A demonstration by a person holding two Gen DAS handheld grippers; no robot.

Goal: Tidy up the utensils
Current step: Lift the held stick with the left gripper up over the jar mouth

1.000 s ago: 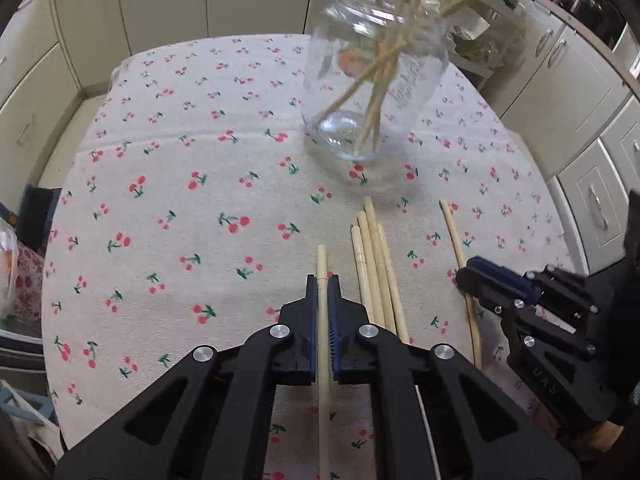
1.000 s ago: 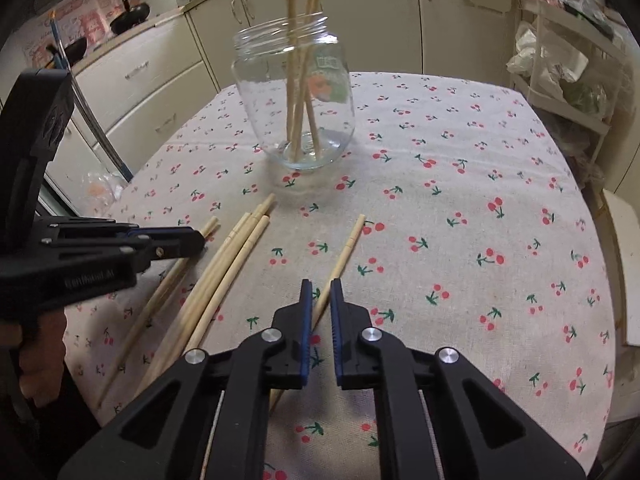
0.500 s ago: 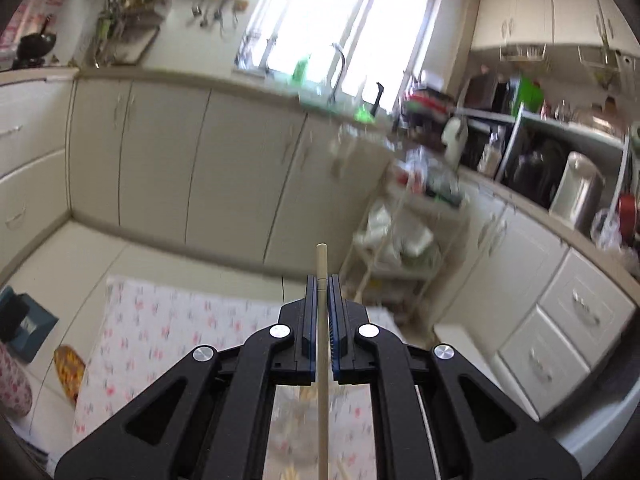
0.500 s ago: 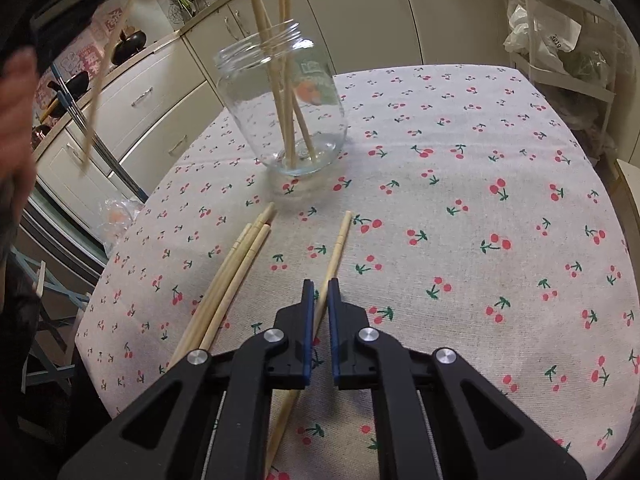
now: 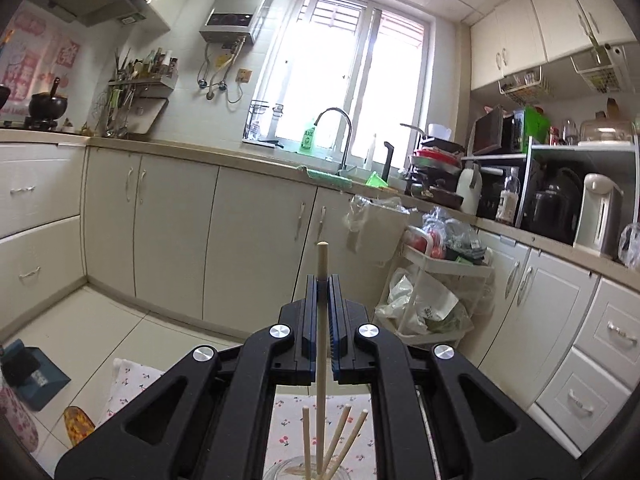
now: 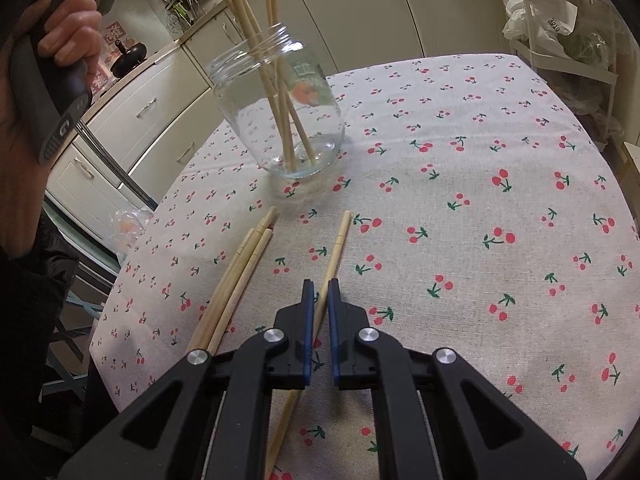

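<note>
Tipping upright since a second ago, the left tool (image 5: 323,280) is gripping a chopstick (image 5: 321,320) above the jar (image 6: 280,112), nearly delivered; the right tool (image 6: 318,292) is hovering open over another.

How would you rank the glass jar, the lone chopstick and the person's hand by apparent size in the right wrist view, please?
1. glass jar
2. hand
3. lone chopstick, long yet thinnest; it runs under the right gripper, so its length is unsure.
</note>
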